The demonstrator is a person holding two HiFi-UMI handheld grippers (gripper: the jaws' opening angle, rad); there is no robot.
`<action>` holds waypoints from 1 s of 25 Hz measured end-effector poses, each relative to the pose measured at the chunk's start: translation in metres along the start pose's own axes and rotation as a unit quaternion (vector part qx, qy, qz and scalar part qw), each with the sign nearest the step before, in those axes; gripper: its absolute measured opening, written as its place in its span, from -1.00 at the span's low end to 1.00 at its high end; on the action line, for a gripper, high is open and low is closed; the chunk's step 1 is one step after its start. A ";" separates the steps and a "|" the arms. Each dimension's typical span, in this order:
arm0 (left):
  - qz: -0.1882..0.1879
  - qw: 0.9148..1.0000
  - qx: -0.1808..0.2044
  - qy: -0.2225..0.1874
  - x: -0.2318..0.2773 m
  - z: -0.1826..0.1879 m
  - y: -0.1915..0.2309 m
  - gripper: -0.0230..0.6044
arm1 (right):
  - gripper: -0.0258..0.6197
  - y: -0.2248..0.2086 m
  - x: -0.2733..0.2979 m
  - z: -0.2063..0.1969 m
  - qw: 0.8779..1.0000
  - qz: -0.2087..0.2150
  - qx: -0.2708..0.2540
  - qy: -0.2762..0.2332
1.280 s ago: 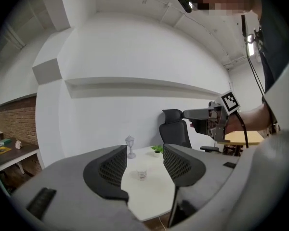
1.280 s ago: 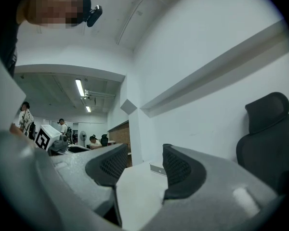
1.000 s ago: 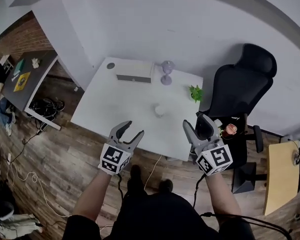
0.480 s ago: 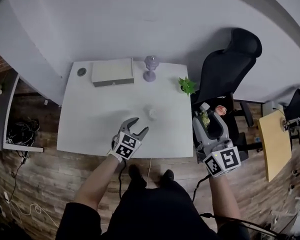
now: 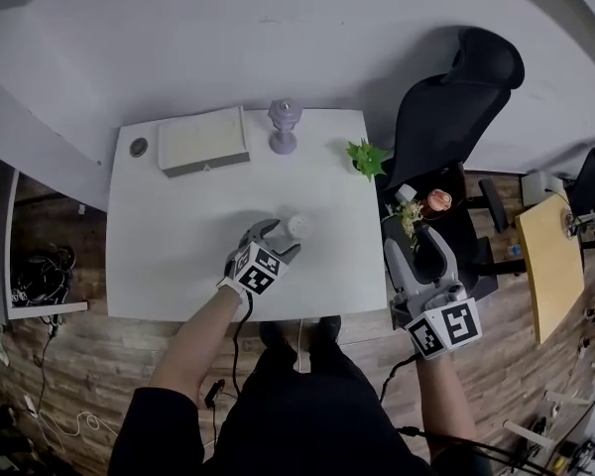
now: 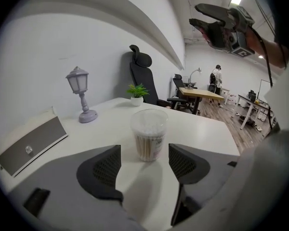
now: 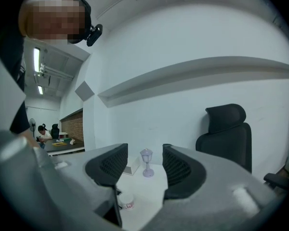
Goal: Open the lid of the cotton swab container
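The cotton swab container (image 6: 149, 134) is a small clear plastic cylinder with its round lid still seated on top. White cotton tips are packed tight under the lid, and pale tan sticks show through the wall below. It stands upright on the smooth, matte white surface (image 5: 178, 236), toward the edge nearest the person. The left tool (image 6: 143, 163) sits low, just beside the container on the person's side. Its jaws have just been opening and now stand wide apart, and the container is in line with the gap just off the fingertips. The dark pads (image 6: 102, 167), dimpled in a fine grid, are set in grey moulded shells and press on nothing. The right tool (image 7: 143, 163) is held well apart from the container, off to its right past the edge of the surface. Its jaws are also parted, with only air between the same gridded pads. Beyond the container, toward the wall, stands a lilac lantern-shaped lamp (image 5: 283, 127) on a slim stem and round foot. To the lamp's left, also beyond the container, lies a flat rectangular cream box (image 5: 202, 142) with a grey front. Beyond the container and to its right, a small spiky green plant (image 5: 362, 155) sits in a white pot at the corner. Farther right of the container, a black high-backed office chair (image 5: 456, 97) stands on the wood-plank floor (image 5: 79, 365).
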State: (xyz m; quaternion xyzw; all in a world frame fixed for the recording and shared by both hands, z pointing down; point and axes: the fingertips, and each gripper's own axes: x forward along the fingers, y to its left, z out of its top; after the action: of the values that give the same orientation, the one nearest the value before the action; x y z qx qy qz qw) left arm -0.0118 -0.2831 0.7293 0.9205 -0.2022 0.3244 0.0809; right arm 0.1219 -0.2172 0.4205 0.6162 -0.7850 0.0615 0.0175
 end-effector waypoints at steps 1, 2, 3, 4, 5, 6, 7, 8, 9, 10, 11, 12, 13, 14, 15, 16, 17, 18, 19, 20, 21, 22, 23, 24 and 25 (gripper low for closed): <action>-0.003 1.000 0.003 0.005 0.005 0.000 0.000 0.06 | -0.22 -0.003 0.002 -0.002 1.000 -0.001 0.002 0.001; -0.006 1.000 0.003 0.008 0.010 -0.001 -0.001 0.06 | -0.22 -0.006 0.004 -0.003 1.000 -0.001 0.003 0.002; -0.009 1.000 0.003 0.010 0.014 0.000 -0.001 0.06 | -0.22 -0.009 0.005 -0.004 1.000 -0.002 0.004 0.003; -0.010 1.000 0.003 0.010 0.018 0.000 -0.001 0.06 | -0.22 -0.011 0.007 -0.006 1.000 -0.002 0.005 0.005; -0.010 1.000 0.003 0.010 0.022 0.002 -0.002 0.06 | -0.22 -0.014 0.009 -0.007 1.000 -0.003 0.004 0.007; -0.009 1.000 0.003 0.010 0.025 0.003 -0.002 0.06 | -0.22 -0.017 0.010 -0.008 1.000 -0.004 0.004 0.010; -0.007 1.000 0.002 0.009 0.027 0.004 -0.002 0.06 | -0.23 -0.021 0.011 -0.010 1.000 -0.006 0.004 0.013; -0.005 1.000 0.002 0.008 0.030 0.006 -0.002 0.06 | -0.23 -0.024 0.012 -0.012 1.000 -0.008 0.005 0.015; -0.004 1.000 0.001 0.008 0.032 0.007 -0.002 0.06 | -0.23 -0.026 0.013 -0.013 1.000 -0.010 0.006 0.017; -0.003 1.000 0.000 0.008 0.034 0.007 -0.003 0.06 | -0.24 -0.028 0.014 -0.015 1.000 -0.012 0.008 0.019; -0.002 1.000 -0.001 0.008 0.036 0.006 -0.003 0.06 | -0.24 -0.030 0.014 -0.016 1.000 -0.012 0.009 0.020; -0.001 1.000 -0.002 0.009 0.037 0.005 -0.004 0.05 | -0.24 -0.031 0.015 -0.017 1.000 -0.012 0.011 0.022; 0.001 1.000 -0.004 0.009 0.038 0.004 -0.005 0.03 | -0.25 -0.031 0.015 -0.018 1.000 -0.012 0.012 0.023; 0.003 1.000 -0.005 0.009 0.039 0.004 -0.005 -0.01 | -0.25 -0.032 0.016 -0.018 1.000 -0.011 0.013 0.023; 0.006 1.000 -0.006 0.008 0.040 0.004 -0.005 -0.05 | -0.25 -0.032 0.016 -0.019 1.000 -0.010 0.013 0.024; 0.008 1.000 -0.006 0.007 0.040 0.004 -0.005 -0.10 | -0.25 -0.032 0.016 -0.019 1.000 -0.008 0.013 0.024; 0.010 1.000 -0.006 0.005 0.040 0.005 -0.005 -0.11 | -0.25 -0.031 0.016 -0.019 1.000 -0.006 0.013 0.024; 0.011 1.000 -0.006 0.004 0.039 0.005 -0.005 -0.11 | -0.25 -0.030 0.016 -0.019 1.000 -0.004 0.013 0.025; 0.011 1.000 -0.006 0.002 0.037 0.006 -0.006 -0.12 | -0.25 -0.029 0.016 -0.019 1.000 -0.002 0.013 0.025; 0.010 1.000 -0.007 0.000 0.035 0.007 -0.006 -0.12 | -0.25 -0.028 0.015 -0.020 1.000 0.000 0.012 0.026; 0.008 1.000 -0.009 -0.002 0.033 0.008 -0.006 -0.13 | -0.26 -0.027 0.015 -0.021 1.000 0.003 0.012 0.027; 0.006 1.000 -0.012 -0.004 0.030 0.010 -0.007 -0.13 | -0.26 -0.026 0.015 -0.021 1.000 0.006 0.011 0.028; 0.003 1.000 -0.014 -0.006 0.026 0.012 -0.009 -0.13 | -0.26 -0.024 0.014 -0.022 1.000 0.008 0.011 0.029; 0.001 1.000 -0.015 -0.008 0.022 0.014 -0.010 -0.13 | -0.26 -0.023 0.014 -0.023 0.999 0.011 0.010 0.029; -0.002 1.000 -0.016 -0.009 0.018 0.017 -0.011 -0.13 | -0.26 -0.021 0.013 -0.023 0.999 0.015 0.009 0.029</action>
State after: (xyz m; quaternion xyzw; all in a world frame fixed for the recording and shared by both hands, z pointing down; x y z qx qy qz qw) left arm 0.0149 -0.2831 0.7271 0.9222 -0.2066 0.3129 0.0941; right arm 0.1381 -0.2320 0.4463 0.6026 -0.7925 0.0871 0.0336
